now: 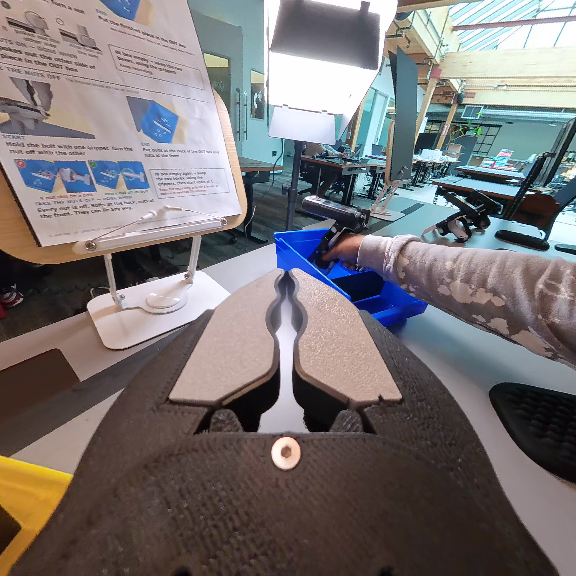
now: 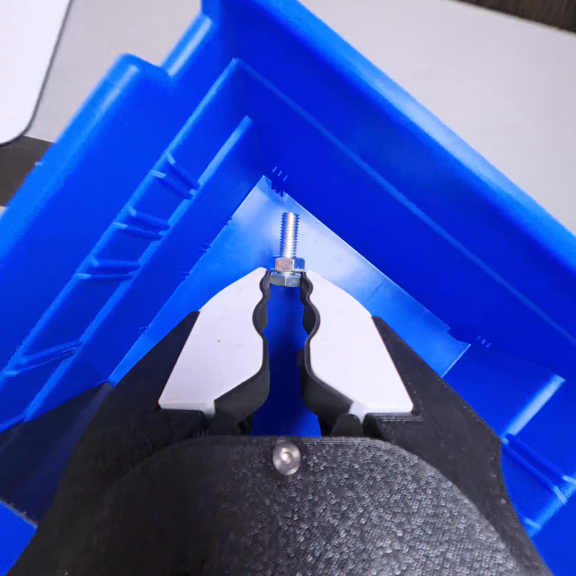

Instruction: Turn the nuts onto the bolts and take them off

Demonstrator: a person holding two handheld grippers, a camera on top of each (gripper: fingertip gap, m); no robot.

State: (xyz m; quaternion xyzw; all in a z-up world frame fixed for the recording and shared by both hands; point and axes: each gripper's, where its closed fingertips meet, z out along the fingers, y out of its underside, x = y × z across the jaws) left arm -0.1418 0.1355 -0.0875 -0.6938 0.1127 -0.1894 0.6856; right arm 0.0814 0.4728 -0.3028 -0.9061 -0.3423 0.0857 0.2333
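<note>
I am working in an open-plan office turned workshop: rows of desks (image 1: pixel 352 165) stretch behind my grey table (image 1: pixel 452 352), timber beams (image 1: pixel 505 65) carry a skylit roof, and a studio light (image 1: pixel 314 62) stands beside an instruction sheet (image 1: pixel 103 109).

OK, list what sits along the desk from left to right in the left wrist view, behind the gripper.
White stand carrying the instruction sheet → blue bin with the right gripper dipped into it → sleeved arm → black mesh pad.

Printed instruction sheet (image 1: pixel 106 103) with headings, captions and photo panels, clipped on wooden stand board (image 1: pixel 230 174); wording withheld. Phone pictogram sign (image 1: pixel 257 99) on far door.
</note>
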